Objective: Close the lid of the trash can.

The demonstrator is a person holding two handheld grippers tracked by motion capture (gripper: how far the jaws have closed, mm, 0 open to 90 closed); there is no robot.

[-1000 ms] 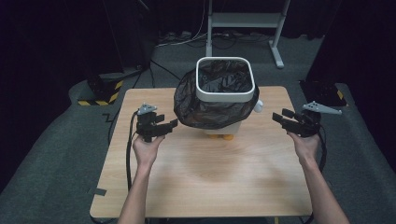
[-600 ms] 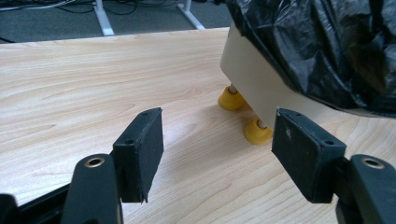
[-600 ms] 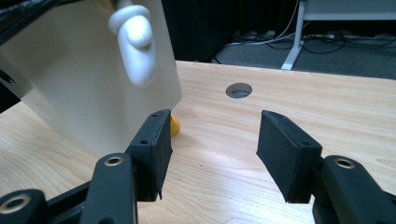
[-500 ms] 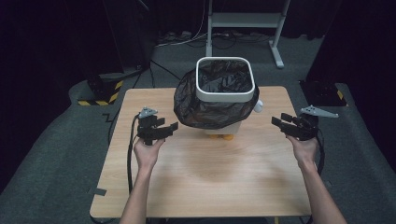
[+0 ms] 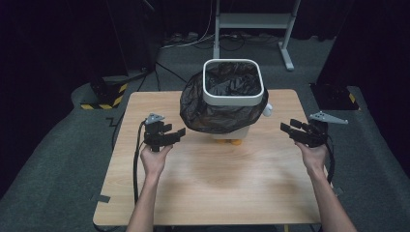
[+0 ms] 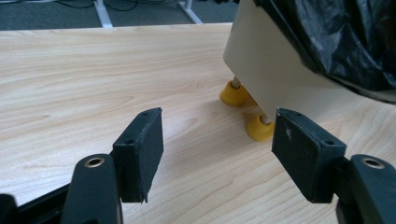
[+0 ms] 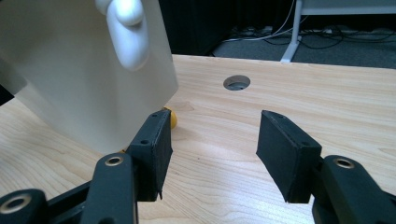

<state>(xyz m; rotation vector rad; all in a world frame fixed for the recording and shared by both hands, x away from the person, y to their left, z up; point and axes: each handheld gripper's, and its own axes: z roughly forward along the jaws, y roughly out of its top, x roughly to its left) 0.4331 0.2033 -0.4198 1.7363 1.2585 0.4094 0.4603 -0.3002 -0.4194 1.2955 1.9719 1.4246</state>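
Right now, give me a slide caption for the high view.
Open left gripper and right gripper flank a white bin lined with a black bag.

Your white bin (image 5: pixel 233 99) stands upright on small yellow feet (image 6: pixel 233 93) at the table's far middle, a black bag (image 5: pixel 212 108) lining it and draping over its sides.

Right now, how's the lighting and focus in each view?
High view: table evenly lit, surroundings dark, picture soft. Left gripper view: sharp, glare on the bag. Right gripper view: the bin close and slightly blurred, floor behind dim.
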